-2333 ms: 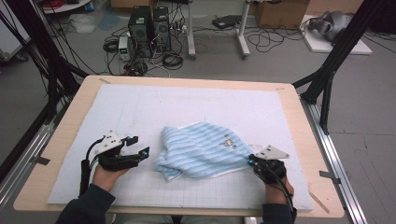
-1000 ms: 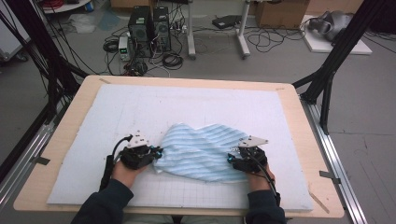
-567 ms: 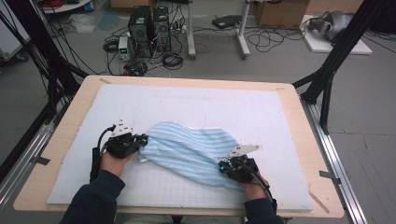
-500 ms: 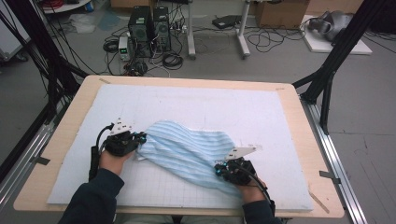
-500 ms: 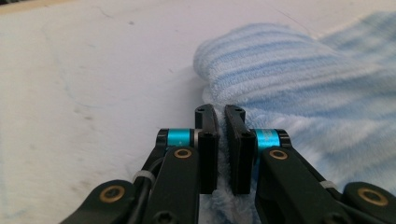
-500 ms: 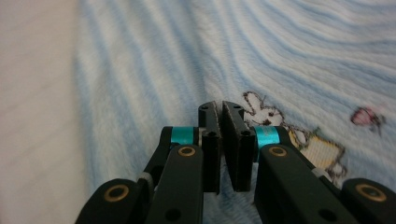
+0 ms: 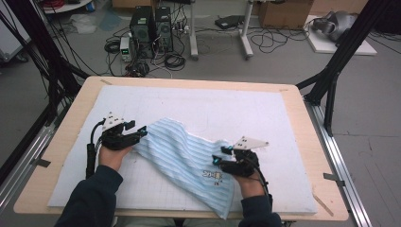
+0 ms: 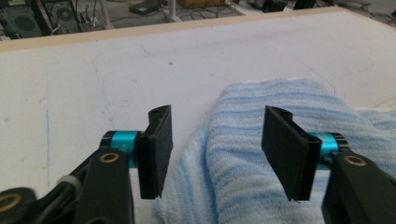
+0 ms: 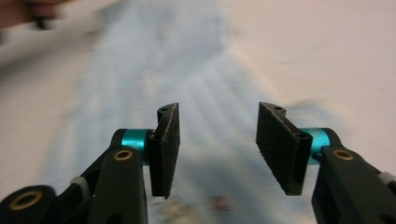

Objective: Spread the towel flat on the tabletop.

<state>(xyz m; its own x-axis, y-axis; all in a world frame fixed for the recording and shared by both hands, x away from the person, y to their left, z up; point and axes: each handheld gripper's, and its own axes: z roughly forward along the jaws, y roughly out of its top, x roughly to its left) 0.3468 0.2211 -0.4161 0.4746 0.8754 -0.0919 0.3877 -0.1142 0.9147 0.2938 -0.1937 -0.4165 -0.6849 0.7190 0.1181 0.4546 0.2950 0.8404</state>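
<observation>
High view: one light-blue striped terry cloth [image 7: 182,158] lies spread diagonally on the white-matted wooden table [image 7: 293,118], between two hand-held grippers. The left gripper [image 7: 137,134] sits at the cloth's upper-left end, the right gripper [image 7: 219,155] over its lower-right part, forearms low. Left gripper view: fingers [image 8: 158,149] wide apart, straddling a raised fold of the cloth [image 8: 261,154], gripping nothing. Right gripper view: fingers [image 9: 166,147] wide apart above the blurred cloth [image 9: 187,88].
</observation>
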